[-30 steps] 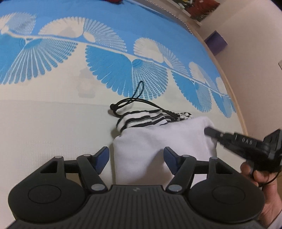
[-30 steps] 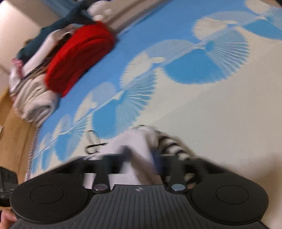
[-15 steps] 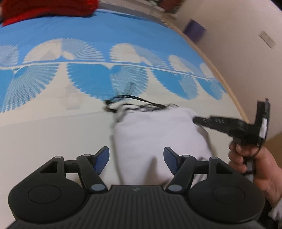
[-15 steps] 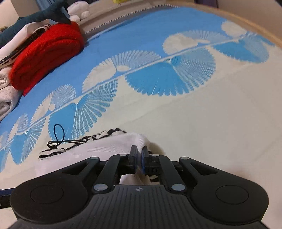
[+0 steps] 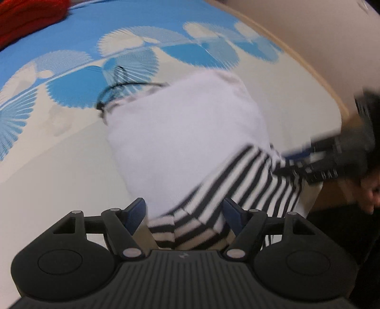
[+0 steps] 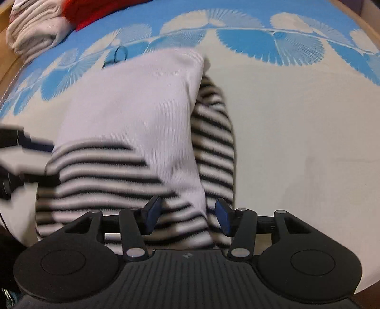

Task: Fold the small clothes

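Garment (image 5: 185, 133): small white piece with black-and-white striped parts, lying folded on the bedspread, white panel on top, stripes showing at the near end and along one side.
Drawstring (image 5: 114, 90): thin black cord, looped at the garment's far edge.
Bedspread (image 6: 296, 118): cream with blue fan pattern, carrying the garment.
Left hand-held gripper (image 5: 184, 215): spread wide and opening, blue pads either side of the striped hem, not pressing it.
Right hand-held gripper (image 6: 187, 214): jaws opening, striped cloth and white edge between the pads, no pinch visible; seen blurred at the right of the left wrist view, tips near the striped side.
Person's hand (image 5: 370, 190): partly visible at the right edge, blurred.
Folded pile (image 6: 35, 31): white laundry beside a red knit (image 5: 28, 16), well apart at the far corner.
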A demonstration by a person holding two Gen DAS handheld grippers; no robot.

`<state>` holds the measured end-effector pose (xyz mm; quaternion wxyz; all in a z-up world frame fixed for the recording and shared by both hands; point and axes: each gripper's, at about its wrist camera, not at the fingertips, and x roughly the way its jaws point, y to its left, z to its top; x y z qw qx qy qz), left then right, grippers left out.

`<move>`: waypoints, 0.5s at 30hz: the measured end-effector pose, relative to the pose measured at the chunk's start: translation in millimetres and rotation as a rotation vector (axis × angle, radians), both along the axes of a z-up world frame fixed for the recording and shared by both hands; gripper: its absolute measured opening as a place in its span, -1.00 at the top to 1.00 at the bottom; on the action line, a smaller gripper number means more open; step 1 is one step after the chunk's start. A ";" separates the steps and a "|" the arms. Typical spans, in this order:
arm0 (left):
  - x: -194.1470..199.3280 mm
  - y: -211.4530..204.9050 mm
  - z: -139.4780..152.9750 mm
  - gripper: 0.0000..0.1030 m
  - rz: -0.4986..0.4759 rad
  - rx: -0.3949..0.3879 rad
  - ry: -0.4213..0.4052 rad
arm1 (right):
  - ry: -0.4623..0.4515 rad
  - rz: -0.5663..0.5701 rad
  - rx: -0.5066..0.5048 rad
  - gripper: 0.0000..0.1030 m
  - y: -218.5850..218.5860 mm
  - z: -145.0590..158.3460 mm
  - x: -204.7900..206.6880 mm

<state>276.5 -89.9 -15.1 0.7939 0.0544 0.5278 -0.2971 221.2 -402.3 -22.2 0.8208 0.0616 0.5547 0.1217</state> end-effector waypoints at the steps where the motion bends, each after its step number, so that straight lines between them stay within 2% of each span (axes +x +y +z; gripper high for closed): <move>1: 0.3 2.5 3.5 -0.49 0.013 -0.010 0.003 | 0.005 -0.004 0.047 0.39 -4.5 2.0 -2.5; 2: 0.7 4.6 6.8 -0.49 0.019 -0.019 0.008 | 0.002 -0.005 0.080 0.94 -8.4 5.7 -4.5; 5: -7.6 3.0 16.1 -0.49 -0.018 -0.032 -0.003 | -0.063 -0.005 0.115 0.96 -19.8 23.4 -16.9; 8: -20.0 -8.7 18.9 -0.49 -0.105 -0.027 -0.015 | -0.037 -0.110 0.165 0.96 -48.2 28.9 -23.6; 9: -24.7 -13.0 13.5 -0.49 -0.125 0.002 -0.008 | -0.033 -0.117 0.174 0.96 -54.4 29.8 -27.1; 11: -28.5 -24.4 -10.7 -0.59 -0.156 0.125 0.016 | -0.013 -0.091 0.138 0.97 -53.4 25.3 -29.8; 12: -28.8 -27.5 -19.2 -0.63 -0.161 0.150 0.036 | 0.020 -0.073 0.111 0.97 -48.9 16.5 -28.3; 15: -25.5 -26.8 -19.1 -0.65 -0.157 0.119 0.061 | 0.115 -0.002 0.013 0.97 -27.2 -7.8 -25.6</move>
